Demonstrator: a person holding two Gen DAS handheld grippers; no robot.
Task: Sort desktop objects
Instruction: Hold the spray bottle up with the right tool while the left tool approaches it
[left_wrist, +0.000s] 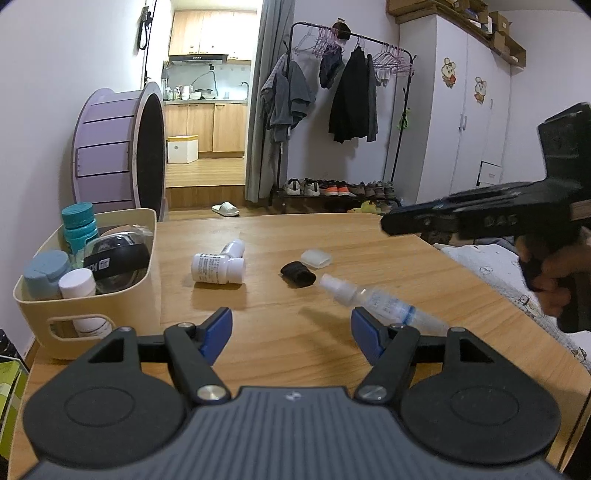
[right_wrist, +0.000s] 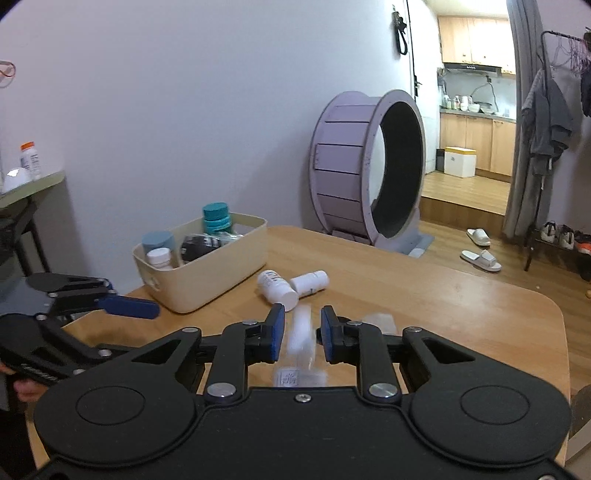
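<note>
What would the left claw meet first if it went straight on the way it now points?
Probably bare table first, since it tilts downward. Beyond that, the black roll lies nearest its line, with the two white bottles slightly left. Depth is unclear.

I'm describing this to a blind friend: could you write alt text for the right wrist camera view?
The right gripper holds a blurred clear spray bottle between its blue pads above a wooden table. Beyond lie two white pill bottles and a cream basket of containers; the left gripper waits at left.
</note>
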